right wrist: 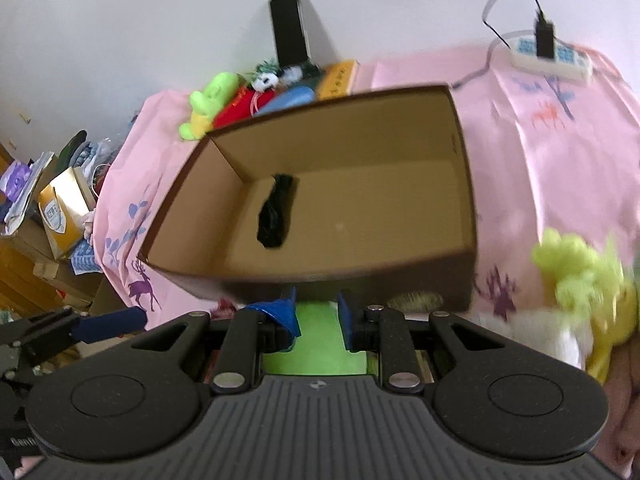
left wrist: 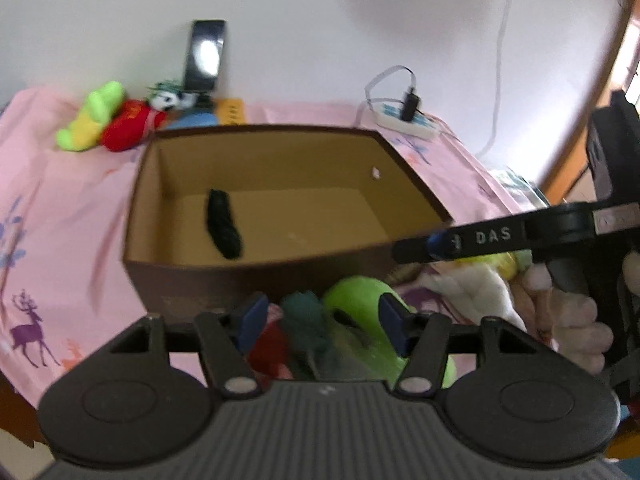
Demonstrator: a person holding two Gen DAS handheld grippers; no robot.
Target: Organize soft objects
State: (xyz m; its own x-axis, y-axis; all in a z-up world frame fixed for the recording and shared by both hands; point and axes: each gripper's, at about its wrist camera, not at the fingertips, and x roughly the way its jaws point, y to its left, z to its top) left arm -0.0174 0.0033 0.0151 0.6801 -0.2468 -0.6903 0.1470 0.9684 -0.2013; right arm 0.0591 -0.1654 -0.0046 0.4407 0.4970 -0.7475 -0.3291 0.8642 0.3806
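An open brown cardboard box (left wrist: 256,276) stands on the pink cloth, with one black soft item (left wrist: 223,224) on its floor; the box (right wrist: 464,184) and item (right wrist: 275,216) also show in the right wrist view. My left gripper (left wrist: 320,318) is open just in front of the box, over a green plush (left wrist: 360,300) with a dark teal and red part. My right gripper (right wrist: 317,314) is shut on a bright green soft thing (right wrist: 316,336) at the box's near wall. A yellow-green and white plush (right wrist: 576,280) lies to the right.
More plush toys (left wrist: 100,120) lie behind the box near a black phone (left wrist: 206,54) leaning on the wall. A white power strip (left wrist: 408,122) with a plug and cables sits back right. Cluttered boxes (right wrist: 60,212) stand left of the table edge.
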